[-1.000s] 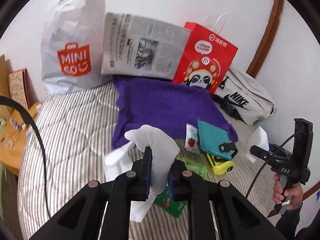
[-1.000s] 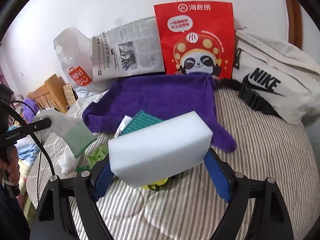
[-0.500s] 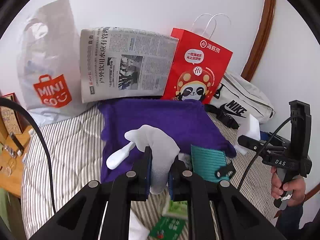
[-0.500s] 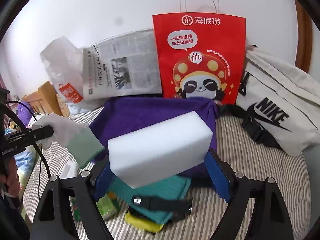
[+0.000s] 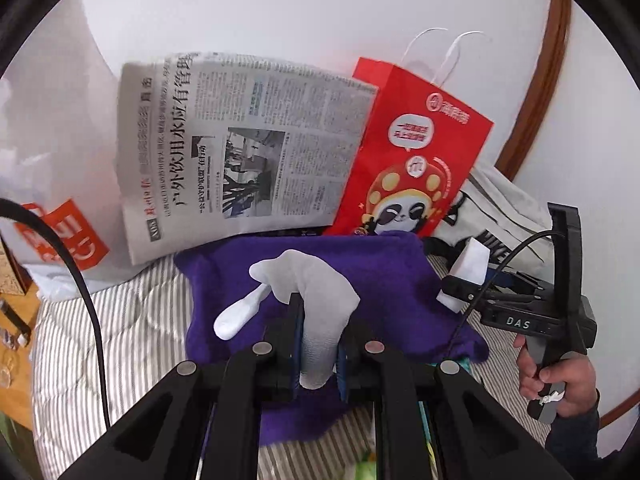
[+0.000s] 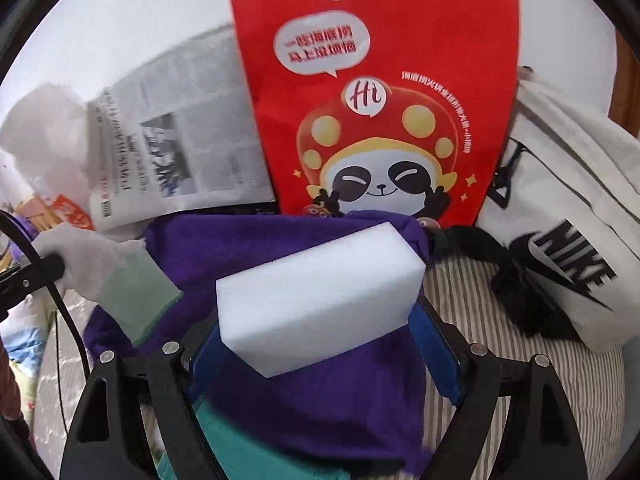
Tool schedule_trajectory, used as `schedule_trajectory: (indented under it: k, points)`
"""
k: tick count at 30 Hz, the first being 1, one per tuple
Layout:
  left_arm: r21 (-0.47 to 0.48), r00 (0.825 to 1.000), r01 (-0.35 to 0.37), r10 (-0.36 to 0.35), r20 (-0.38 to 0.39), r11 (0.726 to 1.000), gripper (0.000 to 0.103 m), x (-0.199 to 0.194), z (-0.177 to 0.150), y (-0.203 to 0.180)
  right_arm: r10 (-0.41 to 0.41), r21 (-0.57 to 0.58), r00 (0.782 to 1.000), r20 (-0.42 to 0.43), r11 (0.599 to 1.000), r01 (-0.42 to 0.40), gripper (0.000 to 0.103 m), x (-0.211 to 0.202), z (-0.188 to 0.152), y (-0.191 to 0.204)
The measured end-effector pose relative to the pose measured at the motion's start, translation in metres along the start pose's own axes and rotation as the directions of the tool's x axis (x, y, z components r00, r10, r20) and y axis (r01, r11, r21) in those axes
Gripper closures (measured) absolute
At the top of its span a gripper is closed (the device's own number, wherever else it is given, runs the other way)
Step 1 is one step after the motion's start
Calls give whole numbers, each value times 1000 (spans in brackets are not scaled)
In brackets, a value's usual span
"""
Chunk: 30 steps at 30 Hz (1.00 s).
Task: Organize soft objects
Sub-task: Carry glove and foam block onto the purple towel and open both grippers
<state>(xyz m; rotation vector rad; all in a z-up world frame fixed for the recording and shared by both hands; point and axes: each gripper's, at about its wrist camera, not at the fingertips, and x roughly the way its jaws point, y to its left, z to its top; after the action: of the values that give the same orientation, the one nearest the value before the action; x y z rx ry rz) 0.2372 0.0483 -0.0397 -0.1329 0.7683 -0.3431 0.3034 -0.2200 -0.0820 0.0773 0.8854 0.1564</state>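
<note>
**A:** Start close in. What is each hand carrying?

**B:** The left gripper [image 5: 318, 344] has its jaws pinched nearly together on a white glove [image 5: 316, 300] with a green cuff; the glove hangs clear above the bed. The right gripper [image 6: 324, 344] has its jaws spread wide around a white sponge block [image 6: 320, 292], pads pressed on its two ends, and the block is also off the surface.

**A:** So nothing has been put down yet?

**B:** Not these two. Both are in the air over the purple towel [image 6: 320, 400], which lies spread on the striped bedding [image 5: 132, 340]. I'd judge this as mid-carry, halfway through the step.

**A:** Anything else soft waiting?

**B:** A teal piece [image 6: 240, 452] shows at the near edge under the right gripper, partly on the towel, and a scrap of green at the bottom of the left view that I can't identify. Those look unsorted.

**A:** And farther back?

**B:** Against the wall stand a newspaper [image 5: 240, 152], a red paper bag [image 6: 376, 92] with a panda, a white Nike bag [image 6: 568, 216] and a white plastic shopping bag [image 5: 52, 184]. Which of them, or the towel, is the destination I can't tell.
</note>
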Motion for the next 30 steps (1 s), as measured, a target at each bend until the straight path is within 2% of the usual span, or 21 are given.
schedule_trajectory:
  k: [6,11,16,19,26,30]
  points:
    - [-28,999,32,-33,-23,999,90,45,16,12,-8,17,998,-62,1000,9,19,47,17,-4]
    - [-39,998,30,-32,-51,999,90,76,22,20,-8,30,994,-107,999,11,19,80,26,-5]
    - [-28,995,-27,24,-93,999,90,103,22,30,-16,24,986,-166,1000,20,19,103,26,-4]
    - [-56,990,-50,42,-133,997,90,118,15,43,-23,2,980,-197,1000,23,19,114,26,-2]
    - [-39,973,-130,119,-197,991,87,130,3,51,-26,-14,973,-228,1000,24,17,117,29,0]
    - [-24,964,-149,140,-227,988,84,136,-2,52,-8,-2,968,-250,1000,7,17,121,29,-9]
